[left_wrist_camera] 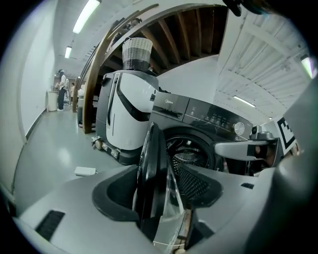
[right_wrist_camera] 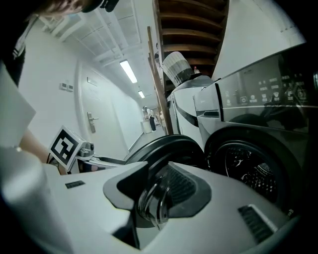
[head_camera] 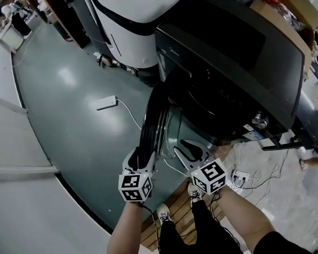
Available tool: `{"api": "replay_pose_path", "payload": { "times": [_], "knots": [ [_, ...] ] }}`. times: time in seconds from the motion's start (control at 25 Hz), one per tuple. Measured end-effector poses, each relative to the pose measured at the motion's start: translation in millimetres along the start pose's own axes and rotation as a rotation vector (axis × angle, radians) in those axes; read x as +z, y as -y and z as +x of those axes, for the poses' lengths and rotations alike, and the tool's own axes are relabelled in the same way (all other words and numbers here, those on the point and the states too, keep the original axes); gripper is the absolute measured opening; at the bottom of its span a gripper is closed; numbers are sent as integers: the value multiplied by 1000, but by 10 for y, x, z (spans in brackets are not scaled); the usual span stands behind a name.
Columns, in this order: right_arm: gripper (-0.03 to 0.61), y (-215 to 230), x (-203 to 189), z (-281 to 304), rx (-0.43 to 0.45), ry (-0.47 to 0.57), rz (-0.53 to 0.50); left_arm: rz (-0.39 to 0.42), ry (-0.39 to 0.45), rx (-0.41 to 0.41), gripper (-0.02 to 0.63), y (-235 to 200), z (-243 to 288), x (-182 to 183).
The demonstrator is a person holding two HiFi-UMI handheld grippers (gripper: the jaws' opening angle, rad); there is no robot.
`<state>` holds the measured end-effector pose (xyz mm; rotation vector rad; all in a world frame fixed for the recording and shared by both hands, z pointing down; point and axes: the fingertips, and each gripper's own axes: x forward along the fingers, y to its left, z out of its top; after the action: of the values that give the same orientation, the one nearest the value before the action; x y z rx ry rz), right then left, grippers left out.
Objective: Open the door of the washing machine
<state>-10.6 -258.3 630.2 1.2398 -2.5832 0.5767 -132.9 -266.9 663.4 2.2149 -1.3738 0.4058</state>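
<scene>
Left claw (head_camera: 141,160), right claw (head_camera: 189,150) astride door (head_camera: 151,123)

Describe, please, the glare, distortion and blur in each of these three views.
Head view: soft glare on the grey floor, washing machine dark. Left gripper view: fisheye bending, black corners, door edge blurred up close. Right gripper view: ceiling strip light blown out, door glass soft.

My left gripper (head_camera: 143,158) and right gripper (head_camera: 188,150) are pale grey with black pads, each carrying a white cube of black square markers. A thin dark cable (head_camera: 151,215) trails toward six o'clock, past black trousers (head_camera: 192,237) and pale sneakers (head_camera: 163,212).
</scene>
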Motion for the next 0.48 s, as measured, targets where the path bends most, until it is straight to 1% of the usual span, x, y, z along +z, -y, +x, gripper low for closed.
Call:
{"api": "replay_pose_path", "payload": {
  "times": [0.2, 0.48],
  "knots": [
    [124, -170, 49, 305, 33, -11, -14, -7, 10, 47, 262, -308, -39, 77],
    [124, -356, 117, 668, 86, -35, -48, 0, 16, 110, 261, -585, -70, 142]
  ]
}}
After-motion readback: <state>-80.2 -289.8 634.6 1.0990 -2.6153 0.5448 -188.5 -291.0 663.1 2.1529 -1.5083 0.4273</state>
